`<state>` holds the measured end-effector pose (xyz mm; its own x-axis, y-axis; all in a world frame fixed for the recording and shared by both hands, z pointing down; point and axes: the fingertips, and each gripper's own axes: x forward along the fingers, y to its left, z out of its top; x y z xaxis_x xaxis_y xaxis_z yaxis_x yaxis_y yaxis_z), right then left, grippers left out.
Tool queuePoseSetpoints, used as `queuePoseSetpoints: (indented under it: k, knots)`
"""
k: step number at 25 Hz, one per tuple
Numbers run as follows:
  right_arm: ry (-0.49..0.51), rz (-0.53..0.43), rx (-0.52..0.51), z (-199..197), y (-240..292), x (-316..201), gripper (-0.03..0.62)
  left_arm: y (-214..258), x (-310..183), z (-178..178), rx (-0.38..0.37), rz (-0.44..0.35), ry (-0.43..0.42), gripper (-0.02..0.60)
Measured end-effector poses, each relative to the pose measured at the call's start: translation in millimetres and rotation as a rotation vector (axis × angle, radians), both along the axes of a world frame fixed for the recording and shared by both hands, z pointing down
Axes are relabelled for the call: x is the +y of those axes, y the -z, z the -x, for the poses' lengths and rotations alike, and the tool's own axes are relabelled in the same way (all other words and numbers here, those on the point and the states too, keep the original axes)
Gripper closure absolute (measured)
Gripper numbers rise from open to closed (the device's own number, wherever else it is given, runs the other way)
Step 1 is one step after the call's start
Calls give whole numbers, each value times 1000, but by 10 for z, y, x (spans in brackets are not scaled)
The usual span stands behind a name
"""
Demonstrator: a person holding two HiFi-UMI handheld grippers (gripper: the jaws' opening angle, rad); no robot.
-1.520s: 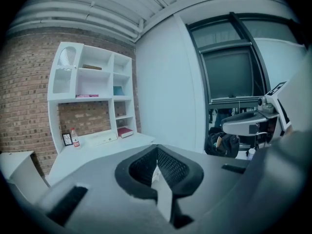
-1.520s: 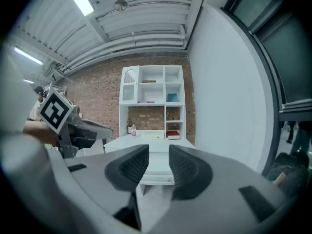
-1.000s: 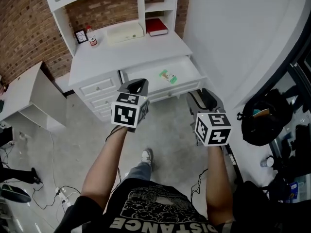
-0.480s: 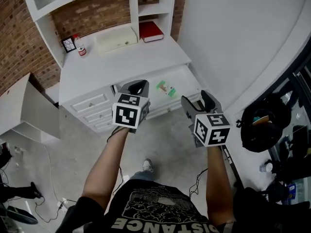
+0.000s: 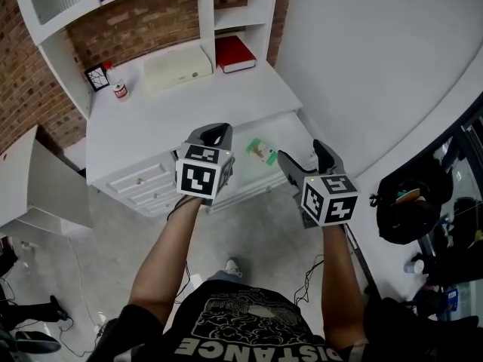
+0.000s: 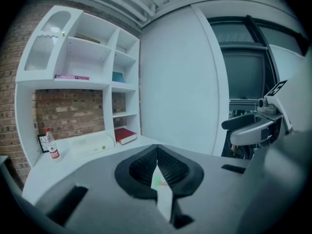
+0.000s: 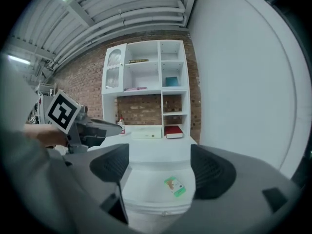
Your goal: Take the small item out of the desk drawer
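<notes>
While I hold two grippers above the floor in front of the white desk [image 5: 189,111], the left gripper [image 5: 215,132] has its fingers pressed together, and the right gripper [image 5: 302,153] has its fingers opening, spread wide around nothing but air. The one small item [image 5: 263,151], a green and white packet, lies flat on the floor of the single open drawer [image 5: 253,185], beyond both grippers and touched by neither; in the right gripper view it shows between my spread fingers [image 7: 212,172], well short of them. To the left of that drawer is a stack of closed drawers [image 5: 139,179]. At the far side of the desk stand one red book [image 5: 234,53], one flat white box [image 5: 177,66], one small bottle [image 5: 119,90] and one small frame [image 5: 96,78], under white shelves. A brick wall [image 5: 151,21] backs the desk, a plain white wall [image 5: 362,51] runs along the right, and the floor [image 5: 113,255] is grey.
</notes>
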<state>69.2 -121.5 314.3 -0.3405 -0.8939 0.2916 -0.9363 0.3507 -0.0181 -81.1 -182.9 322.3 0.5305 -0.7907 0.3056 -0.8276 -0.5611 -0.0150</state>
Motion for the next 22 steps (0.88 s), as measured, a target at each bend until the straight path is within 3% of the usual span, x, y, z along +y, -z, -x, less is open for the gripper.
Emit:
queuePoseSetpoints:
  k: [10, 22]
  knots:
    - [9, 23, 19, 146, -80, -428, 195, -97, -444, 137, 22, 18, 6, 574]
    - [69, 15, -1, 252, -122, -942, 187, -144, -847, 229, -10, 7, 52, 573]
